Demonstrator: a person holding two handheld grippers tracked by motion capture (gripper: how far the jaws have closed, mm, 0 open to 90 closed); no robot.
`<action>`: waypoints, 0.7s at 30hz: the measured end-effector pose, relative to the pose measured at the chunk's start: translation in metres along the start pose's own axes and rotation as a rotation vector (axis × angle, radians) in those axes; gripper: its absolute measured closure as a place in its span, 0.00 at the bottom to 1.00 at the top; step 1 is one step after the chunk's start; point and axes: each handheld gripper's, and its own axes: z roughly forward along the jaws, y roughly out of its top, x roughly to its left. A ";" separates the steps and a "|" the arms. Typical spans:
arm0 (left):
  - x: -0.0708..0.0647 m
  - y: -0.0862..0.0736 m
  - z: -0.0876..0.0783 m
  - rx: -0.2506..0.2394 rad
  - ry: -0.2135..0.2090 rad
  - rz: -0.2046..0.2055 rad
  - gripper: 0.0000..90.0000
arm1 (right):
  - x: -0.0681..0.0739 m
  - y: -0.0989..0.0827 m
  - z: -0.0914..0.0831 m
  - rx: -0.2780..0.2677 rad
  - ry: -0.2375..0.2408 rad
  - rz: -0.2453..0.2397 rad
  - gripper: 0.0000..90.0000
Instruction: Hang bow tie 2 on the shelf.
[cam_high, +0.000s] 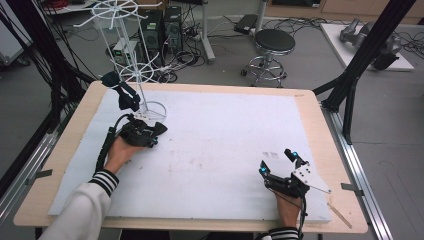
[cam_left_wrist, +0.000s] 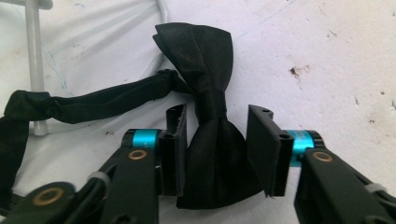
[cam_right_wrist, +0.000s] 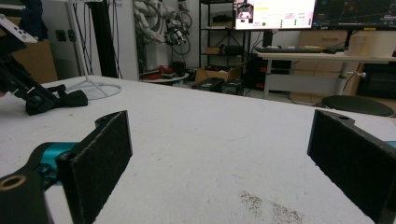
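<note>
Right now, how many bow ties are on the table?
1. The black bow tie lies on the white table cover, beside the wire rack's base, between the left gripper's jaws.

My left gripper (cam_high: 159, 131): held low at the foot of the white wire stand (cam_high: 150, 107), jaws pointing toward its ring base, drawn partway in around the near wing of a black bow tie (cam_left_wrist: 210, 140); left pad at the cloth, right pad just off it. My left forearm enters in a white sleeve (cam_high: 80, 212).

My right gripper (cam_high: 277, 162): well apart from the stand, jaws spread wide, nothing between them.
</note>
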 end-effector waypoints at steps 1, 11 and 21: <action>0.000 0.000 0.000 -0.001 0.001 0.001 0.72 | 0.000 0.000 0.000 0.002 0.001 0.003 0.06; -0.002 0.000 -0.002 -0.004 0.005 -0.008 0.85 | 0.000 0.000 0.000 -0.002 -0.002 -0.005 0.06; -0.001 0.000 -0.010 -0.027 0.011 0.002 0.86 | 0.000 0.000 0.000 -0.001 0.000 -0.004 0.06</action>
